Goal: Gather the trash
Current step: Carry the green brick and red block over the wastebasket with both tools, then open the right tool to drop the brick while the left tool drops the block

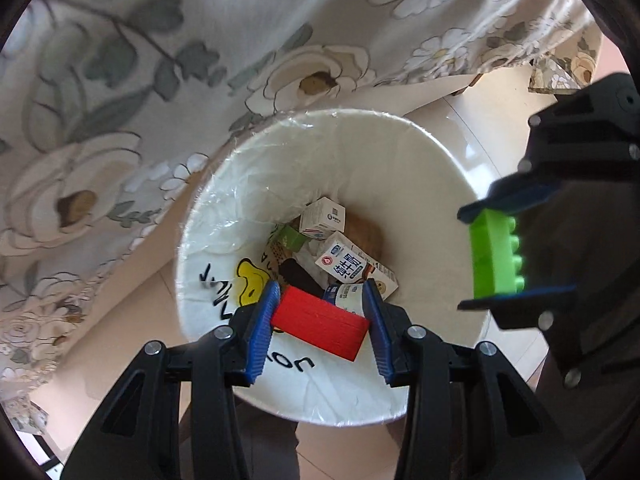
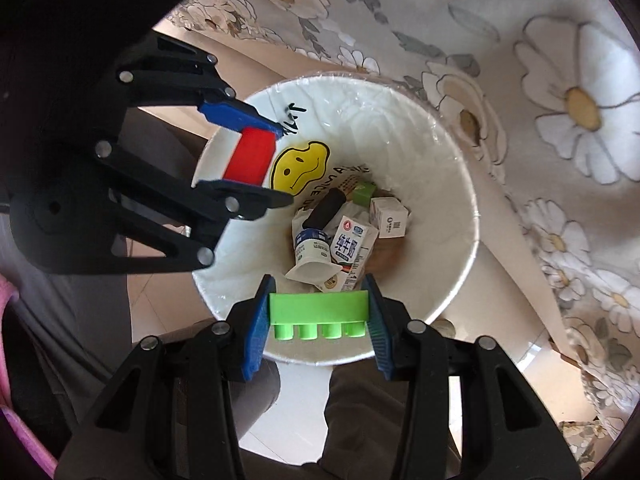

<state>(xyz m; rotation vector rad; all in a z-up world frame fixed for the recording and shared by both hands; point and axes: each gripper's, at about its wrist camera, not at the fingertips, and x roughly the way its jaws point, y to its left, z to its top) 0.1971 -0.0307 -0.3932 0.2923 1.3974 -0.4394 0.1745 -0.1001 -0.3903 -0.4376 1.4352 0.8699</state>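
Over a white bin (image 1: 420, 168) lined with clear plastic, the left gripper (image 1: 320, 320) pinches a red block (image 1: 320, 324) between its blue pads while the right gripper (image 2: 318, 312) clamps a green studded brick (image 2: 318, 314), both held above the bin's mouth. At the bottom lie milk cartons (image 2: 352, 248), a yogurt cup (image 2: 312, 256) and a black cylinder (image 2: 326, 208). A floral cloth (image 1: 140, 80) hangs just beside the bin, near its rim.
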